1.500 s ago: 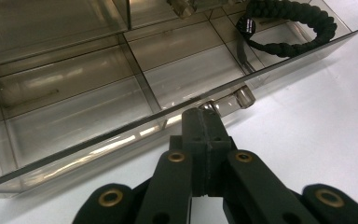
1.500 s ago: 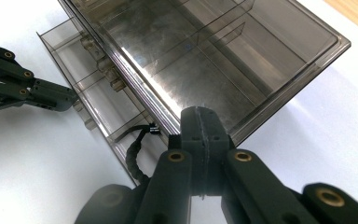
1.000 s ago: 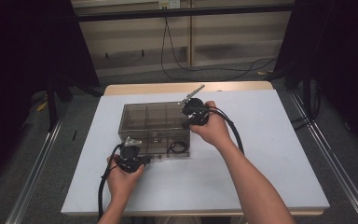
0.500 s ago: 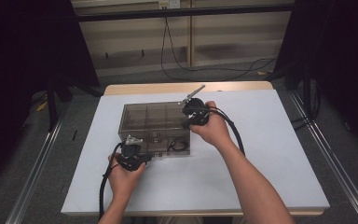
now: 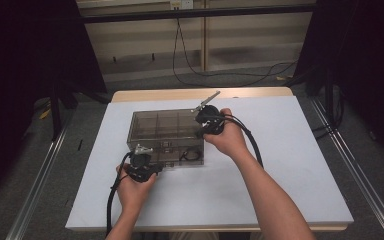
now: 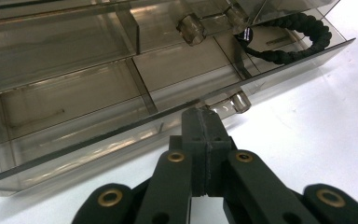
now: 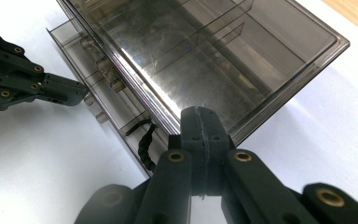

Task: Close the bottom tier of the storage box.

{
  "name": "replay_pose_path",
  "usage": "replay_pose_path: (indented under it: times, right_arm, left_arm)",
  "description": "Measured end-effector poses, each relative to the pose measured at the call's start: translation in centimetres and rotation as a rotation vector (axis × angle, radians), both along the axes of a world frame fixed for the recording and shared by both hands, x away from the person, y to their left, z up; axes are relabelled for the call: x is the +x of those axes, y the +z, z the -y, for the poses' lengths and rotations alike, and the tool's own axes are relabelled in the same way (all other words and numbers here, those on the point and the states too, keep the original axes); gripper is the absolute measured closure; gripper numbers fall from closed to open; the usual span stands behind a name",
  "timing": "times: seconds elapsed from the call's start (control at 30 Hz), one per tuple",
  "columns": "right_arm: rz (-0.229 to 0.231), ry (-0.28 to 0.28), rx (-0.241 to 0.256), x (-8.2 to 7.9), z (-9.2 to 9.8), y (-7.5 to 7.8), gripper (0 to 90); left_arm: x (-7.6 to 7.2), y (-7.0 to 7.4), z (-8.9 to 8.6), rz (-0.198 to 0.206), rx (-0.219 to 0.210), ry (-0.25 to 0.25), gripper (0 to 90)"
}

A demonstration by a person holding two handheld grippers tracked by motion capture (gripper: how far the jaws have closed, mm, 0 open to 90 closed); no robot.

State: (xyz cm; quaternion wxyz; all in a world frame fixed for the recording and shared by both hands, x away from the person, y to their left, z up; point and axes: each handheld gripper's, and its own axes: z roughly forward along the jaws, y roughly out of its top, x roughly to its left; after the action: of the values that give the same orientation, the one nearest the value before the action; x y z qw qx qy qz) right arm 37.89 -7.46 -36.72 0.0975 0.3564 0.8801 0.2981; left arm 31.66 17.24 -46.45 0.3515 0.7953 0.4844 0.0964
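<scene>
A smoky clear compartment box (image 5: 165, 130) sits mid-table. A black braided cord (image 5: 192, 155) lies coiled in its front right compartment, also seen through the plastic as the cord (image 6: 289, 42) and the cord (image 7: 144, 144). My left gripper (image 5: 154, 162) is at the box's front edge. In the left gripper view the left gripper (image 6: 203, 116) is shut, its tip against the box's front lip (image 6: 121, 130) next to a clear latch knob (image 6: 240, 101). My right gripper (image 5: 199, 132) is shut; the right gripper (image 7: 201, 114) rests its tip on the box top (image 7: 205, 56) near its right edge.
The white table top (image 5: 290, 165) has open room to the right of the box and in front of it. A wooden strip (image 5: 250, 93) runs along the far edge. Black cables trail from both grippers toward the person. Metal rails (image 5: 350, 170) flank the table.
My left gripper has crept slightly forward toward the box's front edge. The right gripper has stayed on the box top.
</scene>
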Motion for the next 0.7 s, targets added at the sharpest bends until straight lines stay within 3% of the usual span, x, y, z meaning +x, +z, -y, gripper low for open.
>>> replay_pose_path:
  times: [0.7]
  right_arm:
    - [0.003, 0.003, -0.001, -0.05, 0.01, -0.01, 90.0]
  left_arm:
    - [0.27, -0.12, 0.21, 0.013, 0.005, 0.017, 90.0]
